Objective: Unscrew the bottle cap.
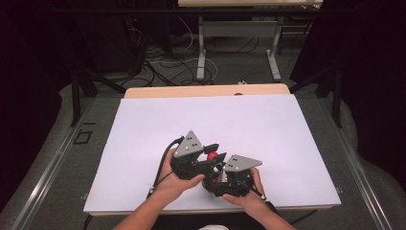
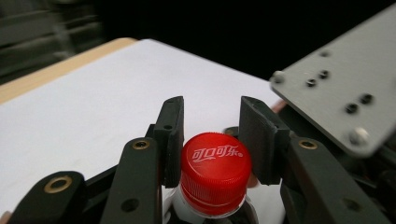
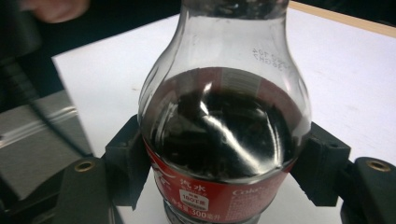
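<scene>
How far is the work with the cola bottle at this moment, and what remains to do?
Done: the right gripper is shut on the bottle, its jaws clamping the labelled body. In hand: the left gripper has its jaws on either side of the red cap, seemingly gripping it. Left: the cap is still on the neck, so unscrewing it probably comes next.

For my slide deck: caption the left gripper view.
Left gripper clamped on the red ribbed plastic cap of a cola bottle, above the white table.
</scene>
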`<state>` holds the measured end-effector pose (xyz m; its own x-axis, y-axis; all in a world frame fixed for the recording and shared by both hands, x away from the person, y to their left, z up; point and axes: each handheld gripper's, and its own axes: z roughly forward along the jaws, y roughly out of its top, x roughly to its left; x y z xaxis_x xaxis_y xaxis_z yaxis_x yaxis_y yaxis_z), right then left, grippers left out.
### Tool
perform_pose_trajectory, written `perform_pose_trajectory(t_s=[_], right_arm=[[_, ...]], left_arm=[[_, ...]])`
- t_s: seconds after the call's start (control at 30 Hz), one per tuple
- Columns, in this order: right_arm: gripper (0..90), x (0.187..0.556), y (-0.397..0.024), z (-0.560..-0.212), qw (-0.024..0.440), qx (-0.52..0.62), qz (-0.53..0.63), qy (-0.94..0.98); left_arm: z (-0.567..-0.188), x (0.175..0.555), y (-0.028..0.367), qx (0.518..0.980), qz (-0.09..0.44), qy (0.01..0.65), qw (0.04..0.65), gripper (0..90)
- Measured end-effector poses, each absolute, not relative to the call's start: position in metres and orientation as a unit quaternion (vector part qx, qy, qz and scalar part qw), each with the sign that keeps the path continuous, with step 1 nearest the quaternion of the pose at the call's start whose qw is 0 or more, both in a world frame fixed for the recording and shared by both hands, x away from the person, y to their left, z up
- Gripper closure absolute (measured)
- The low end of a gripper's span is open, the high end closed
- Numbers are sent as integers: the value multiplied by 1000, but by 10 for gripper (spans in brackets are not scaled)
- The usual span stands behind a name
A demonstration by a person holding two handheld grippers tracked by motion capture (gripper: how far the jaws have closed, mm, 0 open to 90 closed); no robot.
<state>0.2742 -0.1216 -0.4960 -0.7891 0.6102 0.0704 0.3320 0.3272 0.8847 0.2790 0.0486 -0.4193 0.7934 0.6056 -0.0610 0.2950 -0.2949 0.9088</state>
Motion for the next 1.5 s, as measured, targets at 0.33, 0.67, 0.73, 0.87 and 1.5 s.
perform_pose_trajectory(t_s=[0.33,0.67,0.73,0.87,1.5], right_arm=[[293,276,-125,-496,142,300,505,797],[294,274,-124,-493,124,268,517,803],[294,274,-122,-493,122,264,515,806],[294,275,-123,-495,122,279,508,806],[293,276,-129,-492,121,285,521,796]], left_arm=[[-410,288,65,791,104,270,539,428],[-412,308,79,823,8,167,542,559],[-412,307,79,823,5,168,542,609],[-414,295,69,816,75,214,532,617],[-407,304,76,825,31,163,540,452]])
